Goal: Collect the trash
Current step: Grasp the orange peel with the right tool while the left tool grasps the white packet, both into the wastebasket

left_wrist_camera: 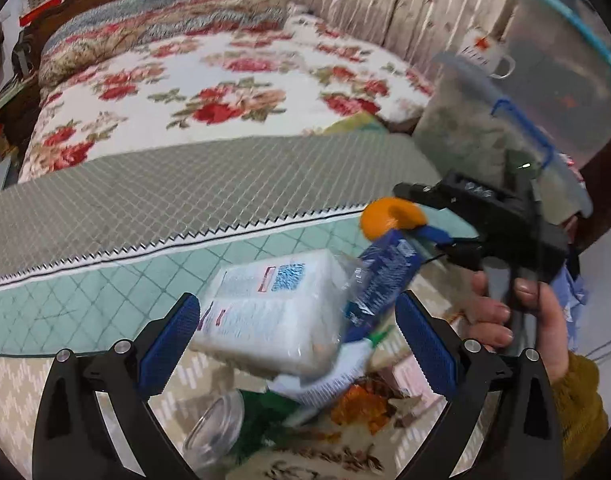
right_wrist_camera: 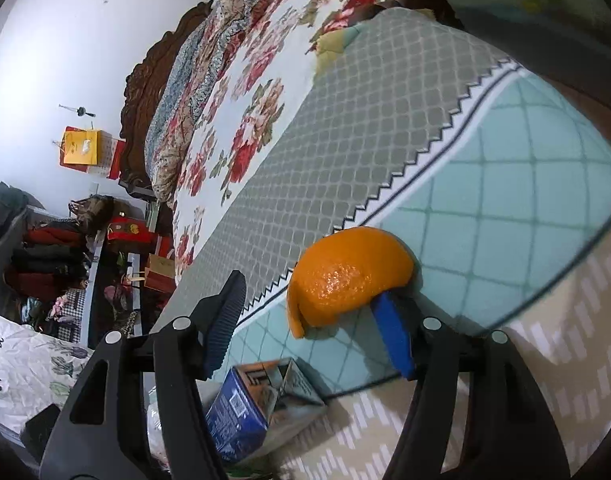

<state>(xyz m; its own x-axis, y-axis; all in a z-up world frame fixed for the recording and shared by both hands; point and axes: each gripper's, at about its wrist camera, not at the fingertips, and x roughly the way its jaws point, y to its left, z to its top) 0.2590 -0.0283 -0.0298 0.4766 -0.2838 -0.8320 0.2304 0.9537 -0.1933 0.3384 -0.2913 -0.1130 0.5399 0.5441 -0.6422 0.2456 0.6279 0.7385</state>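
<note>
Bedroom clutter frames a quilted bed (left_wrist_camera: 185,184) whose edge hangs above a heap of trash (left_wrist_camera: 305,344) on the floor. The right gripper (right_wrist_camera: 305,316) is spread wide, yet orange peel (right_wrist_camera: 345,276) clings to one finger (right_wrist_camera: 393,340), probably stuck mid-drop over the blue carton (right_wrist_camera: 241,412). The left gripper (left_wrist_camera: 297,344) hangs released above the heap, grasping nothing.

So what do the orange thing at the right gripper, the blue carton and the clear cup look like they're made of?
Orange thing: citrus peel, by its dimpled, glossy skin and curled edge. Blue carton: printed paperboard, probably coated; its torn-open top shows a grey inner layer. Clear cup: thin transparent plastic, probably, though blur leaves glass possible.
</note>
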